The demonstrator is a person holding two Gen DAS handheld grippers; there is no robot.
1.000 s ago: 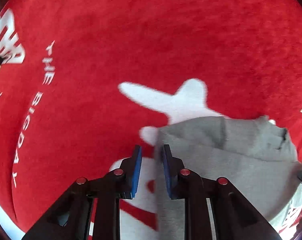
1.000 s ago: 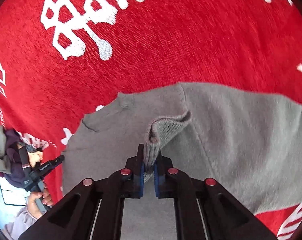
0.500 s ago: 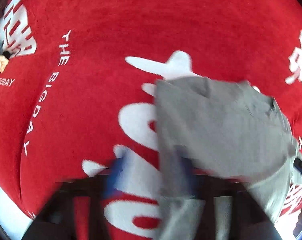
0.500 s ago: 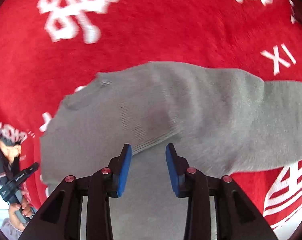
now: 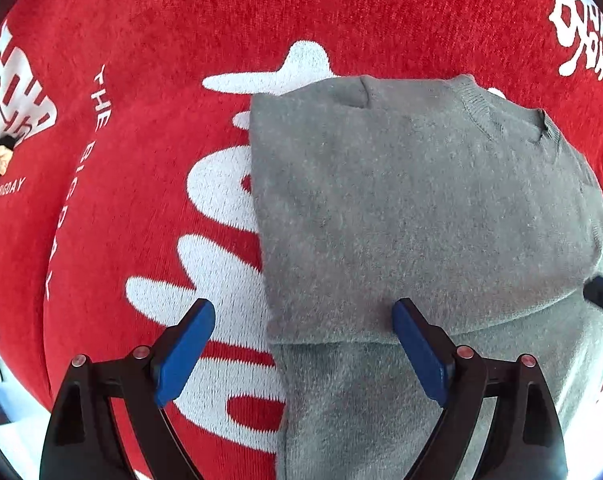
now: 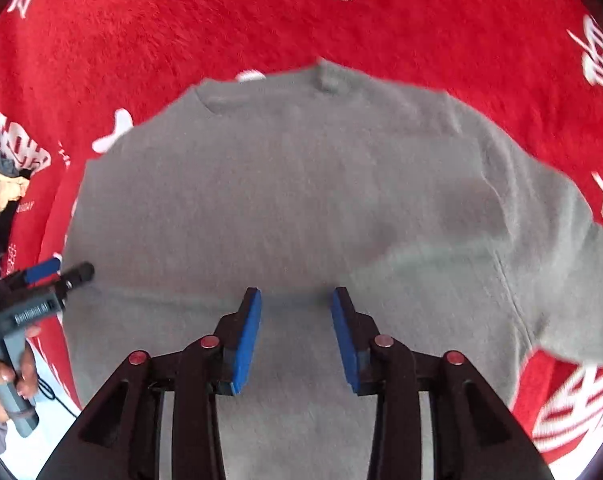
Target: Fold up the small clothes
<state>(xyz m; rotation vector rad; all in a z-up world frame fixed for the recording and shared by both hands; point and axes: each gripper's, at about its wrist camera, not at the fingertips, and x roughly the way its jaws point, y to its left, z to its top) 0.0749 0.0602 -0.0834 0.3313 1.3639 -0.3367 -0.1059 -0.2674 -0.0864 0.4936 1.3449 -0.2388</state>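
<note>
From the left wrist, the left gripper (image 5: 303,322) points down with its jaws spread wide, nothing pinched between them; its blue pads (image 5: 183,354) hang above the surface, one over the red cloth (image 5: 149,128), the other over the grey sweater (image 5: 421,208); the sweater's left edge runs up between the two pads; a folded layer lies across the sweater, its lower edge just ahead of the pads; beyond that the neckline sits toward the far right; the red cloth with white lettering spreads under everything and out to the rim.

From the right wrist, the right gripper (image 6: 296,308) stands over the middle of the sweater (image 6: 285,200), its jaws partly apart and opening, with no fabric caught between the pads (image 6: 247,344); a sleeve (image 6: 561,280) stretches away to the right; at the left edge a hand (image 6: 1,376) grips the handle of the other gripper beside the sweater's side; farther off lies the collar, then the red cloth (image 6: 181,20).
</note>
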